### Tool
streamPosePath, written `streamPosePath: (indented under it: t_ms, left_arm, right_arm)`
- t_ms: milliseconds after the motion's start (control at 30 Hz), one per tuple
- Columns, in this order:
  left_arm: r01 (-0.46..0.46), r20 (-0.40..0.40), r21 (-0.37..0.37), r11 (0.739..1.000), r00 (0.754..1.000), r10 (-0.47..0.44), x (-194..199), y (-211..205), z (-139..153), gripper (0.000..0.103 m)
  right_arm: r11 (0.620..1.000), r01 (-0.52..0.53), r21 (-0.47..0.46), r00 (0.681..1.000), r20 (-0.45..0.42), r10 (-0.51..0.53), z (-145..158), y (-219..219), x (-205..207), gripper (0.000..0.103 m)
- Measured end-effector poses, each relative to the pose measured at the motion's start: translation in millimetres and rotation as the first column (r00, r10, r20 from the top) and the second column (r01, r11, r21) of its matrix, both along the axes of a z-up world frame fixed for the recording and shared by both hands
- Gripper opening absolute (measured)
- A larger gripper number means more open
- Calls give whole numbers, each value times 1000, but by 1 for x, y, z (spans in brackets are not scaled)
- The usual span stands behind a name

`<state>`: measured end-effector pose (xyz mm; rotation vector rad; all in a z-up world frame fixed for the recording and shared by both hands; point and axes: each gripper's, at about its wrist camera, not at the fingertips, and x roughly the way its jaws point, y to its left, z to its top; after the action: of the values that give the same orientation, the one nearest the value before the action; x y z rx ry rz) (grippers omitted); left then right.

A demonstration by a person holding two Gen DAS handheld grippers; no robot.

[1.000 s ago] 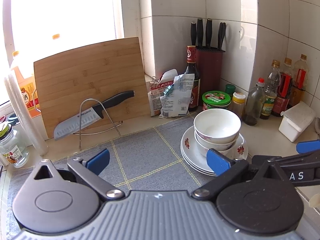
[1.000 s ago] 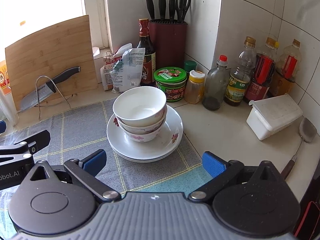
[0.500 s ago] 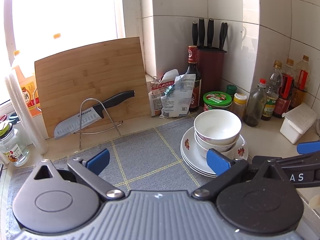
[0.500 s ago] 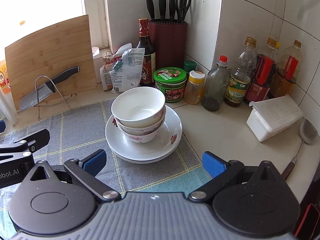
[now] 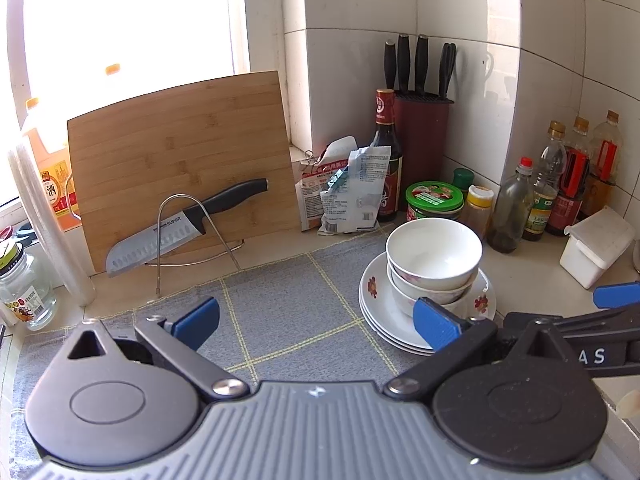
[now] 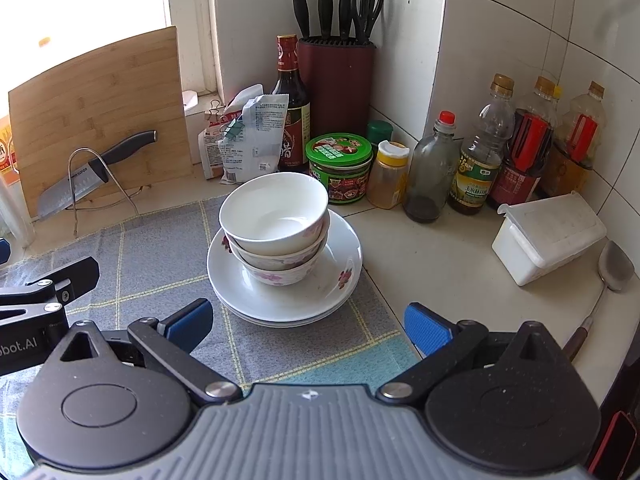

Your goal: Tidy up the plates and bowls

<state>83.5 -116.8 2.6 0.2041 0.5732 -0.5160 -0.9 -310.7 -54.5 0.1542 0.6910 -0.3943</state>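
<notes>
White bowls [image 6: 276, 216] with pink flowers sit nested on a stack of white plates [image 6: 340, 276] on the grey checked cloth [image 6: 160, 264]. The same bowls [image 5: 434, 252] and plates [image 5: 376, 300] show at the right of the left wrist view. My right gripper [image 6: 308, 326] is open and empty, just in front of the plates. My left gripper [image 5: 316, 318] is open and empty, over the cloth [image 5: 280, 300] to the left of the stack. Its right fingertip [image 5: 436, 326] covers part of the plates' near edge.
A bamboo cutting board [image 5: 180, 152] and a knife on a wire rack [image 5: 180, 228] stand at the back left. A knife block [image 6: 336, 80], jars and sauce bottles [image 6: 476, 160] line the tiled corner. A white lidded box [image 6: 548, 236] and a spatula [image 6: 608, 276] lie right.
Both grippers have drifted slightly; the bowl stack sits a little further left in the right wrist view. Nothing was gripped or released.
</notes>
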Motion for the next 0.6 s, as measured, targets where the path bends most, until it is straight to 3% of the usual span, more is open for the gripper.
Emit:
streamPosePath:
  t_ms: [600]
  left_arm:
    - [1,-11,-4,1000,1000,-1,3,-7,1,102]
  right_arm:
    - [1000,0,-8,1000,-8,0,-1,-4,3,103]
